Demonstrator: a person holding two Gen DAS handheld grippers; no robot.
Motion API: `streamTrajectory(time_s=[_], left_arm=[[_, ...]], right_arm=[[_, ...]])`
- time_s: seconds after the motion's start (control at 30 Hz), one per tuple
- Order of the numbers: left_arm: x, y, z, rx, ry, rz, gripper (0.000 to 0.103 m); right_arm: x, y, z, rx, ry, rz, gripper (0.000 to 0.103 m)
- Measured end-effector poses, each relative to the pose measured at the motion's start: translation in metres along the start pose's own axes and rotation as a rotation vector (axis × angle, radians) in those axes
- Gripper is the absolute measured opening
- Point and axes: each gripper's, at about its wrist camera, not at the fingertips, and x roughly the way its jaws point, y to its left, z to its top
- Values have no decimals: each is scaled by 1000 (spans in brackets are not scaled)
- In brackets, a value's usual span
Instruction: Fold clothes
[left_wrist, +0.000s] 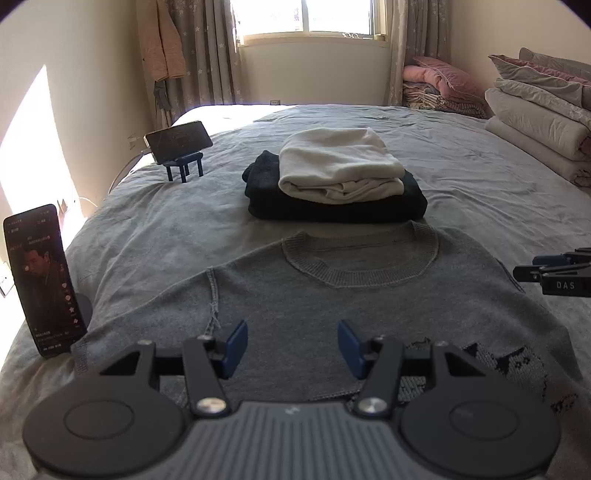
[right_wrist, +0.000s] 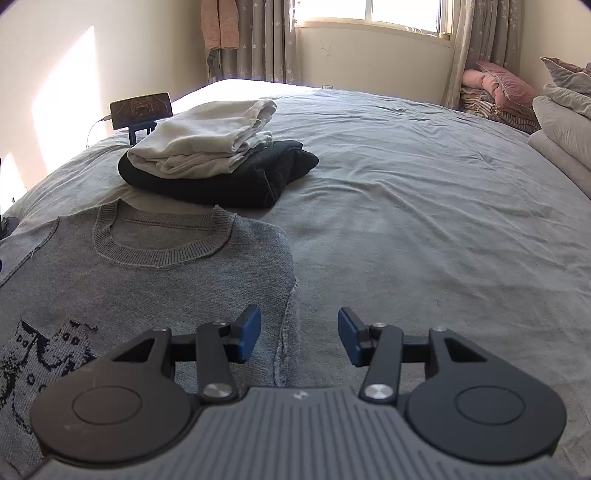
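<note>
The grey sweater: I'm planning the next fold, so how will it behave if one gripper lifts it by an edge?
The grey sweater is a soft knit lying flat, so it will likely droop and stretch. Its ribbed collar may hold shape slightly better.

I count three garments on the bed (left_wrist: 461, 173): one grey sweater (left_wrist: 295, 295) laid flat, one folded dark garment (left_wrist: 332, 206), one folded white garment (left_wrist: 340, 166) atop it. Two phones (left_wrist: 40, 277) stand along its left edge.

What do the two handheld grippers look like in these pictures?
Both the left gripper and the right gripper have black linkage arms, blue pads on the jaws, round black discs and a ribbed grey body. White "DAS" lettering marks the right one's side.
</note>
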Motion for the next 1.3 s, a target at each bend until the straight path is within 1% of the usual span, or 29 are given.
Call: streamTrajectory(time_s=[0.17,0.23,0.3,0.37,0.43,0.5,0.57,0.6,0.63,0.67,0.73,0.8,0.93,1.03,1.13,1.2,1.23,1.27,1.3], left_arm=[[31,-49,5,-8,24,-75,55],[43,-64,6,-15,31,-97,55],[55,-78,6,-20,35,-121,55],[65,-90,6,-15,37,-143,50],[74,-97,6,-26,34,-163,49],[82,-98,4,-58,26,-187,49],[92,-98,0,-102,13,-222,49],[95,-98,-3,-120,0,-235,49],[98,-97,-7,-134,-19,-246,49],[99,-97,-10,-137,-37,-255,48],[99,-96,-15,-127,-65,-270,49],[98,-88,-13,-157,-68,-304,49],[97,-66,-11,-264,-67,-377,49],[97,-55,-10,-313,-80,-391,48],[97,-56,-10,-308,-89,-400,47],[98,-58,-11,-293,-88,-386,46],[98,-59,-11,-285,-86,-377,41],[99,-59,-12,-277,-85,-367,36],[99,-60,-12,-268,-84,-357,33]], right_arm=[[12,-3,0,13,38,25,50],[15,-3,-1,21,51,49,50],[18,-2,-4,23,67,95,50],[23,1,-8,17,81,137,50],[25,4,-13,-1,64,147,50],[25,2,-16,6,38,158,49],[24,0,-18,22,14,168,39],[24,-1,-18,29,6,170,32],[23,-2,-17,36,-3,172,23],[22,-2,-16,37,-12,171,19],[18,1,-14,32,-36,171,15],[12,8,-12,9,-64,170,14],[0,30,-12,-77,-118,219,14],[1,47,-15,-135,-101,270,14],[9,58,-20,-180,-60,311,15],[10,63,-23,-202,-40,339,18],[9,64,-24,-208,-32,355,21],[6,62,-22,-200,-27,370,21],[3,61,-20,-192,-22,384,21]])
